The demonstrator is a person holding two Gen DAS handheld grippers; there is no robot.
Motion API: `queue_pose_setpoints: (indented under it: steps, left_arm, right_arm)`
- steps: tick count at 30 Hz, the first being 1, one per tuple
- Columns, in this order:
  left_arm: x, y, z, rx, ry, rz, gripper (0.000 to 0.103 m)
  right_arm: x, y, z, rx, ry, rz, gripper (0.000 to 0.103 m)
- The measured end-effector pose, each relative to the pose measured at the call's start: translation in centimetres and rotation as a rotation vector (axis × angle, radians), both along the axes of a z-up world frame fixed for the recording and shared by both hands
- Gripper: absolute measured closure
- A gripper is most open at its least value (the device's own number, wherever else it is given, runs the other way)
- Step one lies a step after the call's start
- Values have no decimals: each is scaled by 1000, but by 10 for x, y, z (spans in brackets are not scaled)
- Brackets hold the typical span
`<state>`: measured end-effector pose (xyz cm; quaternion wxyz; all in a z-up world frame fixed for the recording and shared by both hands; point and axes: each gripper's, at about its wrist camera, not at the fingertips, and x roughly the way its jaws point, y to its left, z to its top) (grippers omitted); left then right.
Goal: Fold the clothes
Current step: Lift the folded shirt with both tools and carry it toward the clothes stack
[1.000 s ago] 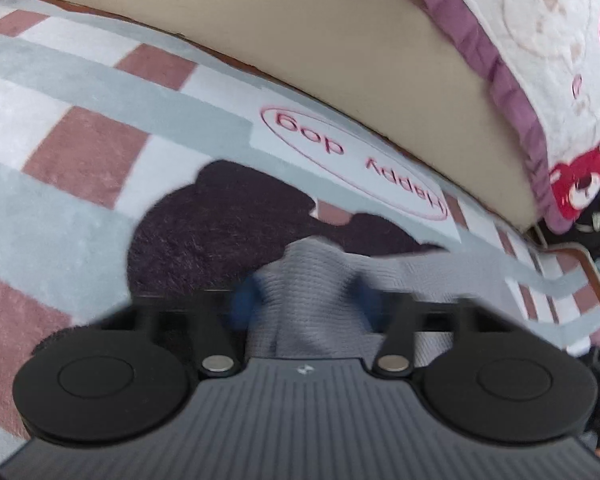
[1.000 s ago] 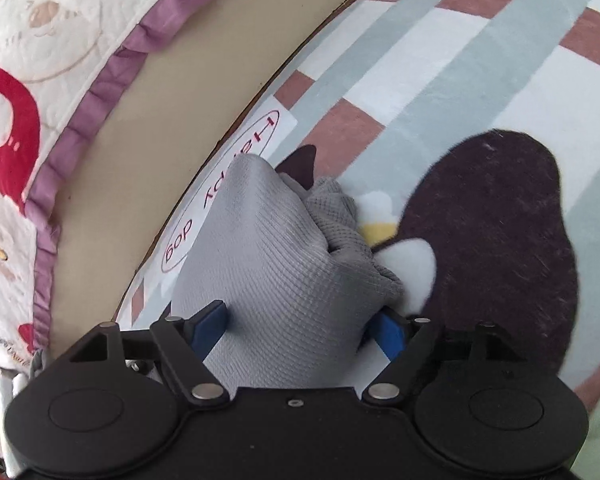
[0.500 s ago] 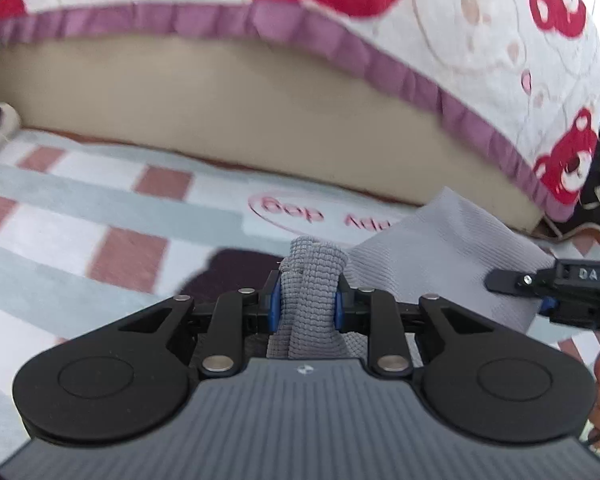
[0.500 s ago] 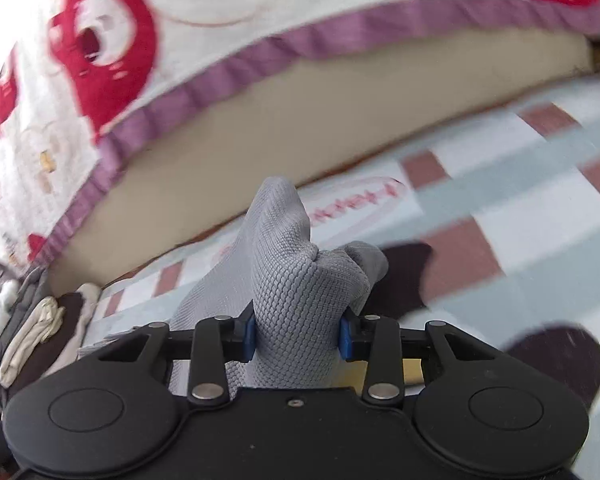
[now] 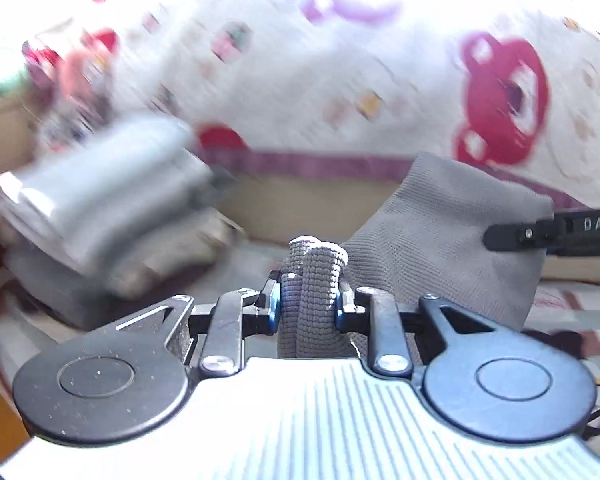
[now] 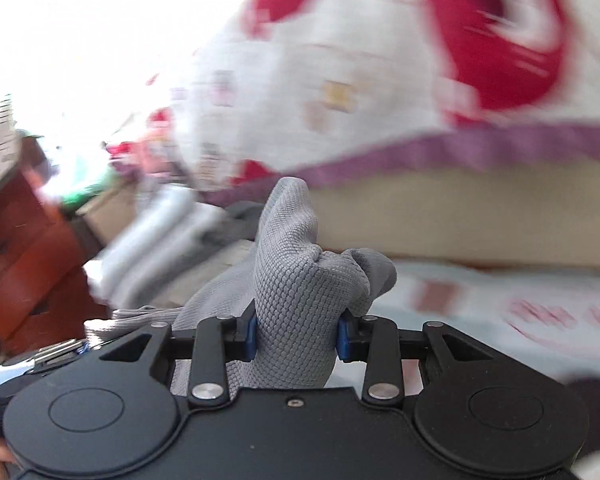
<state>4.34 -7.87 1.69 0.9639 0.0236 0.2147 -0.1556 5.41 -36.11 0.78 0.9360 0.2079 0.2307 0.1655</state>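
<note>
In the left wrist view, a blurred stack of folded grey and beige clothes fills the left of the frame, leaning on a beige mattress side. At centre, the left gripper has its blue pads squeezed close on a bunched roll of the grey knit garment, which rises just above the pads. From there the fabric spreads as a taut sheet toward the right of the frame, where the black tip of the right gripper, marked with white letters, reaches in from the edge and touches the cloth's upper corner. Above runs a white quilt with red bear prints and a purple frilled hem.

The right wrist view alone shows a red-brown wooden piece of furniture at the left edge and a slice of the other tool's pale body at lower left. At centre the right gripper pinches a thicker fold of the same garment, its jaws narrowed onto the cloth, having just been closing, with a peak of fabric standing above the pads. To the right lies a pale rug with pink blocks and red lettering, blurred, below the mattress side and quilt hem.
</note>
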Motion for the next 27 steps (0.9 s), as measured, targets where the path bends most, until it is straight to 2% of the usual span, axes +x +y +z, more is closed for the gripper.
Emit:
queue_pose_setpoints:
  steps: [3,5,9,13,16,19,20,23,27]
  left_arm:
    - [21,42,34,-1,-21,72,80]
    - [39,67,61,25,-32,119,80]
    - [91,112,113,84,-30,195,80]
    - [157,171,131,-27,65,217,80]
    - [188,204,126,-57,75,262,80]
    - [206,216,103,-85,120,290,80]
    - [214,216,90,-74,141,301,80]
    - [230,209,47,32,161,351,79]
    - [230,204,12,42,117,386,78]
  right_arm:
    - [37,38,35,-13,-81,115,63]
    - [65,64,57,-22,-114,178,63]
    - [134,112,96,11,-102,269,63]
    - [205,148,110,60,-66,353,63]
    - [249,172,108,46,-38,399,63]
    - [284,191,96,18,-38,435,63]
    - [296,195,85,4,-22,433,62]
    - [323,200,45,-15,23,408,54]
    - [325,194,19,70,-19,389,48]
